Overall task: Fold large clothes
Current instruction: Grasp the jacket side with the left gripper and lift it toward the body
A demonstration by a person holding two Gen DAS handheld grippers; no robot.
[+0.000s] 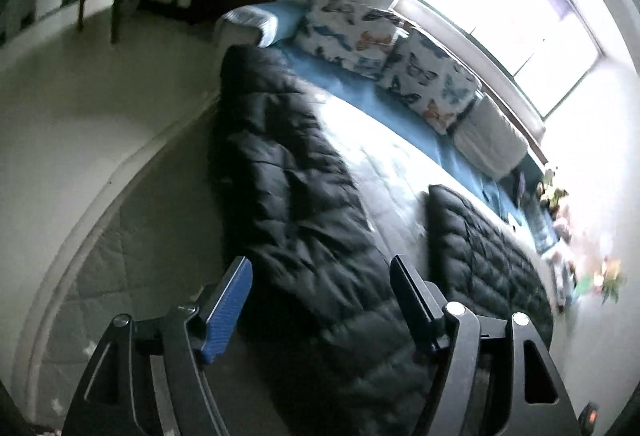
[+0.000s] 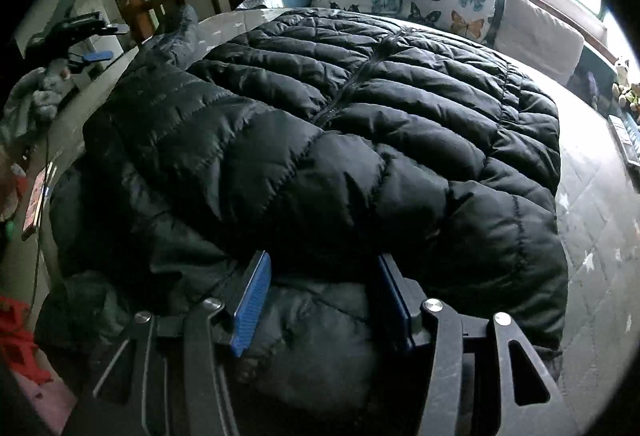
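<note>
Right wrist view: a fold of the black puffer jacket [image 2: 340, 139] is pinched by the right claw [image 2: 320, 292] at the bed's [image 2: 600, 220] near edge; the left claw [image 1: 320, 300] is spread, empty.

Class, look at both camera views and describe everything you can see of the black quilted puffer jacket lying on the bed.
The black quilted puffer jacket is glossy, puffy and stitched in horizontal channels, with a closed zip running down its middle. It lies spread front-up on the pale grey star-print bed cover, a sleeve bunched over its near part. Fabric of its near edge bulges between the blue-padded fingers of the right gripper.
</note>
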